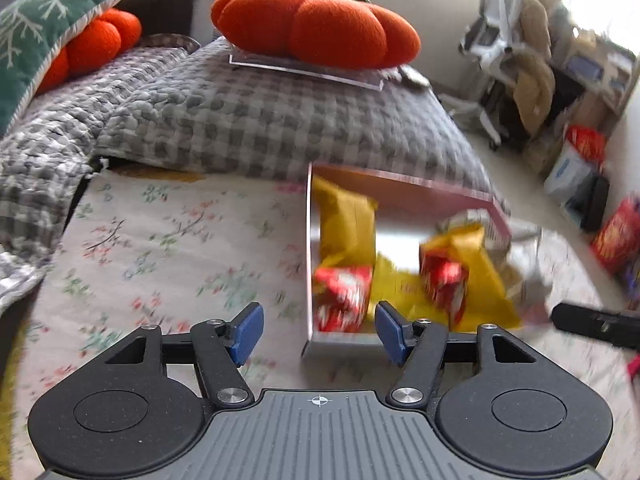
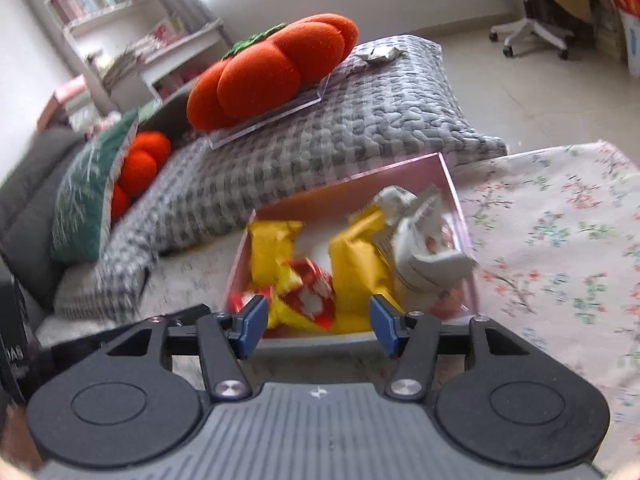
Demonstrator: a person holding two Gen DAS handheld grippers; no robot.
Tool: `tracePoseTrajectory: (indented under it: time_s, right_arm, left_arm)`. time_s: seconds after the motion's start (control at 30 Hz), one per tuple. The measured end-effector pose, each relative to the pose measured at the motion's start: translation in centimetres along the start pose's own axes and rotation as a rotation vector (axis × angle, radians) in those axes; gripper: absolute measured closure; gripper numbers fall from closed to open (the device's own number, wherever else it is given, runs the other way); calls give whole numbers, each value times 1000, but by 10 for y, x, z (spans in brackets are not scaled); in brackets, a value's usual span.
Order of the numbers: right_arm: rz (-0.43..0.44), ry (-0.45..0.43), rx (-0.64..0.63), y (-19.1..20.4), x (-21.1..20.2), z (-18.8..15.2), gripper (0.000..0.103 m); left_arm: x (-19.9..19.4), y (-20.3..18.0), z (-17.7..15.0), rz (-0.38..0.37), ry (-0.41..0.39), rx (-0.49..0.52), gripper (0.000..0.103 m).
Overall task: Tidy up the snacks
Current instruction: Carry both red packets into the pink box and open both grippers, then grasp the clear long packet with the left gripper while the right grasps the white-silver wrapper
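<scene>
Snacks are mostly in the pink box [image 2: 448, 172], which sits on the flowered cloth [image 1: 160, 240] right against the near edge of the grey checked blanket [image 1: 260, 120].

In the box:
- yellow bag [image 2: 272, 248] at the left
- second yellow bag [image 2: 356, 264] mid-right
- red-and-white packet [image 2: 310, 294] between them at the near side
- crumpled white wrapper [image 2: 420, 248] at the right wall, riding above the rim

The left view shows a second red packet [image 1: 342, 296] at the box's near left corner.

Left gripper [image 1: 319, 330]: jaws apart, nothing between the pads, hanging just short of the box's near edge. Right gripper [image 2: 319, 326]: same, spread and empty, above the near rim.

Judgement: loading looks nearly complete, and no loose snack is visible on the cloth around the box. Contents are piled rather than lined up, so straightening may be left. More red bags [image 1: 616, 240] sit on the floor far right in the left view; can't tell if they're part of the job. Both frames are motion-blurred, so packet labels are unreadable.
</scene>
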State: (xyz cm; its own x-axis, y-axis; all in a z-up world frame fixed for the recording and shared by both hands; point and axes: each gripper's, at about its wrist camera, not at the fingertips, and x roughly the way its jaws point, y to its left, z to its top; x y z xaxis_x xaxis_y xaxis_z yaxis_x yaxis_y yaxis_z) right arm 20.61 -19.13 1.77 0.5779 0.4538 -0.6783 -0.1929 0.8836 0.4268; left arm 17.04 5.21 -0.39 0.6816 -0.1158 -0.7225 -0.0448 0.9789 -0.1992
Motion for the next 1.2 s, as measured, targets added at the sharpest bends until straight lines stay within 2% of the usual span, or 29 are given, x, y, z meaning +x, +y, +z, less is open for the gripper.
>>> tracePoseTrajectory:
  time_s: [0.17, 0.3, 0.4, 0.47, 0.53, 0.63, 0.7, 0.8, 0.87, 0.97, 1.07, 1.2]
  right_arm:
    - [-65, 6, -75, 6, -10, -13, 49]
    - [-76, 20, -139, 14, -20, -26, 46]
    - [-81, 55, -181, 23, -21, -41, 46]
    - [-50, 88, -192, 29, -23, -53, 46]
    - [-48, 76, -225, 34, -30, -59, 46]
    - [-102, 35, -243, 29, -42, -58, 46]
    - [-112, 31, -219, 20, -48, -57, 46]
    - [-124, 41, -220, 10, -56, -61, 46]
    - [-149, 32, -234, 5, -61, -64, 46]
    - [-143, 17, -190, -6, -71, -65, 46]
    - [-134, 6, -157, -14, -78, -67, 46]
    - [-115, -8, -94, -25, -87, -67, 46]
  left_arm:
    - [-10, 13, -21, -22, 41, -39, 39]
    - [-20, -2, -39, 17, 41, 73, 39]
    - [-29, -15, -49, -47, 45, 134, 38]
    - [-35, -19, -53, -54, 36, 158, 38]
    - [-42, -24, -60, -62, 39, 170, 39]
    - [-50, -40, -79, -122, 65, 189, 38]
    - [-49, -50, -95, -140, 112, 163, 38]
    - [-42, -51, -113, -178, 207, 6, 38]
    - [-46, -54, -126, -163, 235, -54, 38]
    - [-59, -64, -140, -142, 207, -46, 38]
    - [-58, -74, -150, -127, 216, -43, 38]
    - [-46, -85, -156, -51, 222, -1, 48]
